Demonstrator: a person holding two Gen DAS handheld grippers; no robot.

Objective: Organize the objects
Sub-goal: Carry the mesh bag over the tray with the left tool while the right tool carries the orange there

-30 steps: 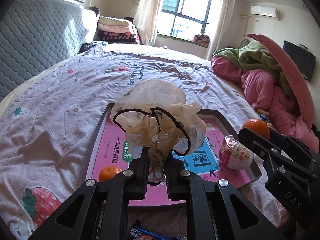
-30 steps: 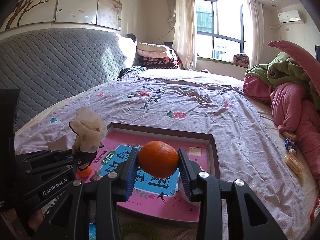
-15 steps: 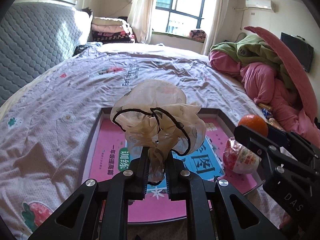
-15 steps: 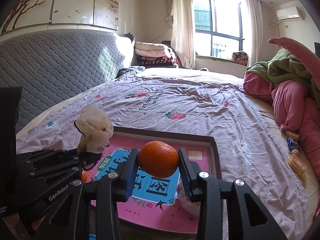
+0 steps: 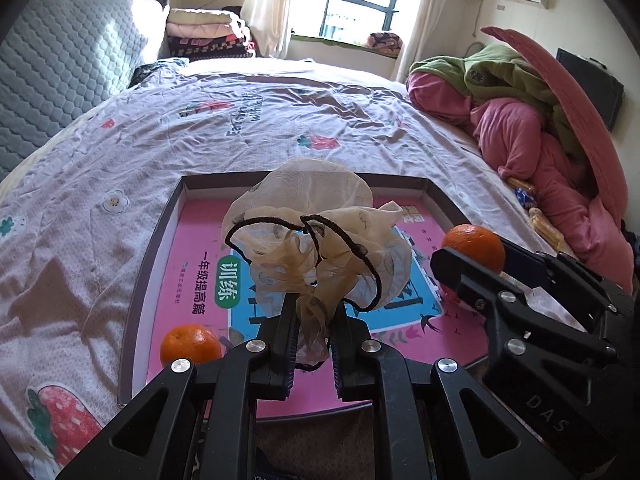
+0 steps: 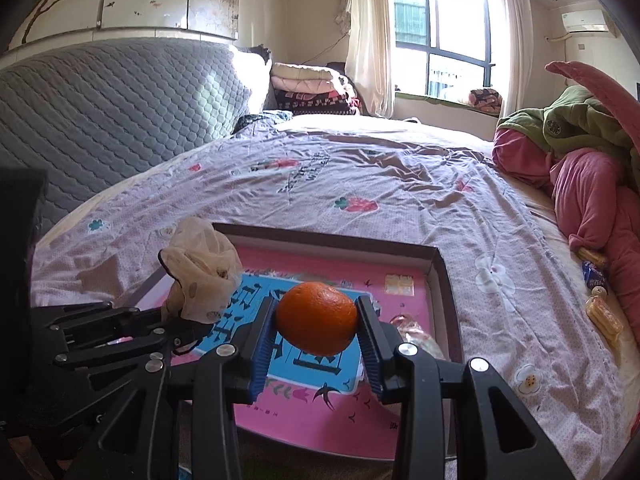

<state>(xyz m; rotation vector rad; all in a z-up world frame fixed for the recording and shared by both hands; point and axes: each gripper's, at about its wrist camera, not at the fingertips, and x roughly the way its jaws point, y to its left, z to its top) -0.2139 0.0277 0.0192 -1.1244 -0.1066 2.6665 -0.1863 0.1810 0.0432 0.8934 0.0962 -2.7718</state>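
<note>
My left gripper is shut on a bunched beige scrunchie with a black trim, held above the pink-lined tray on the bed. In the right wrist view the same scrunchie shows at the left, in the left gripper. My right gripper is shut on an orange, hovering over the tray; that orange also shows at the right of the left wrist view. A second orange lies in the tray's near left corner. A clear wrapped snack sits in the tray behind the right finger.
The tray rests on a lilac strawberry-print bedspread. Pink and green bedding is heaped at the right, with several small snack packs beside it. A grey quilted headboard stands at the left, folded blankets at the far end.
Both grippers have sunk and edged forward over the tray, each keeping its hold. The tray now looks larger and closer in both views.
</note>
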